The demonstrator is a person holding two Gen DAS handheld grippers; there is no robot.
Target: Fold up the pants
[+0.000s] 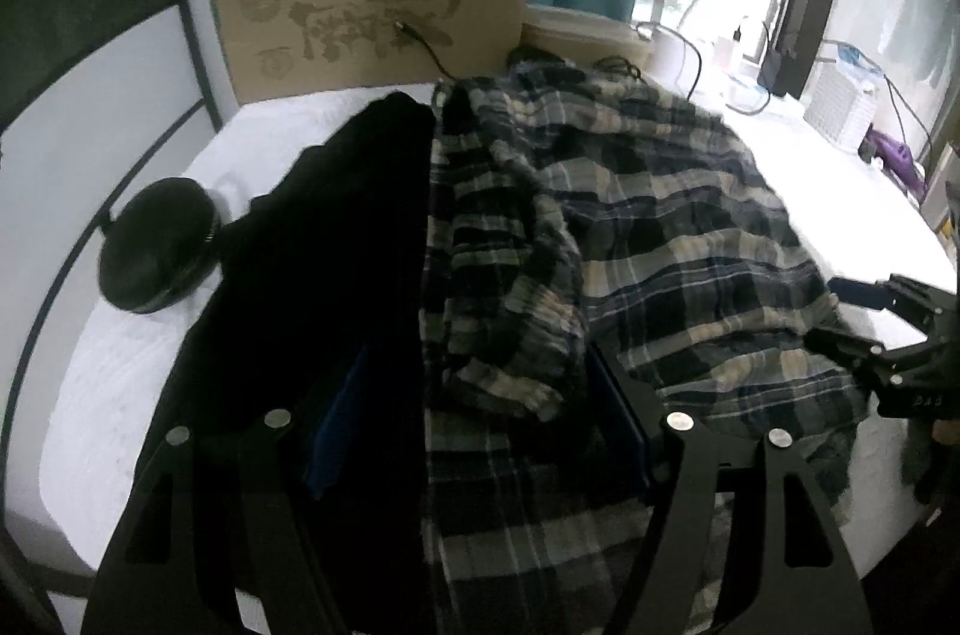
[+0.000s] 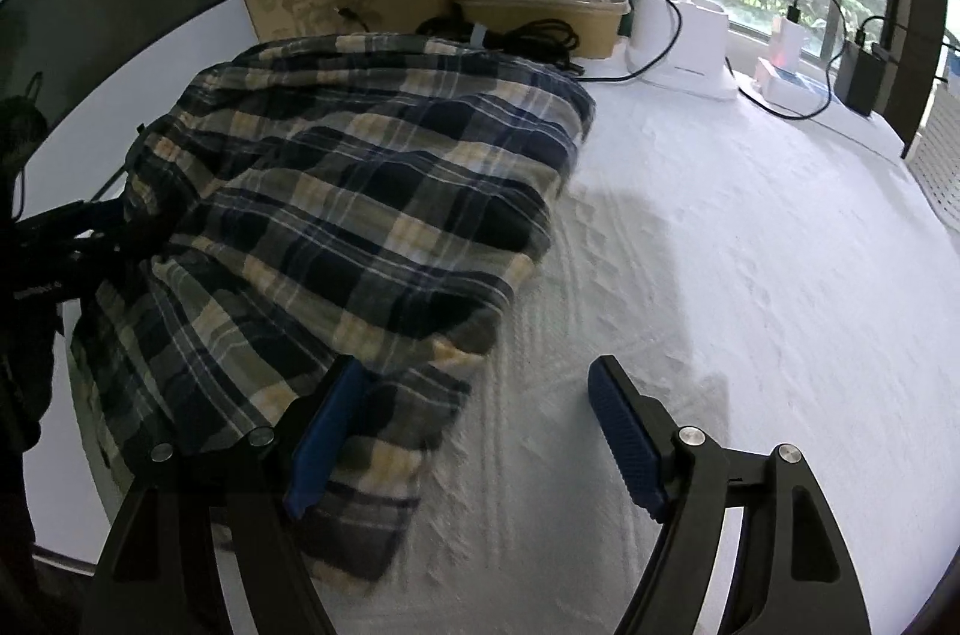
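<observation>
Navy-and-cream plaid cotton pants [image 2: 360, 191] lie crumpled on the white textured worktop [image 2: 720, 275], toward its left edge. Left tool [image 1: 480, 431] stands wide over the cloth; right tool [image 2: 474, 437] stands wide at the pants' near hem, nothing gripped.

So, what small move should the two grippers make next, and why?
Probably lower both and close on the near edge of the pants. Both the left gripper and the right gripper are open and hold nothing. The pants lie bunched and partly doubled over on the white cover, so an edge must be gripped before any fold.
</observation>
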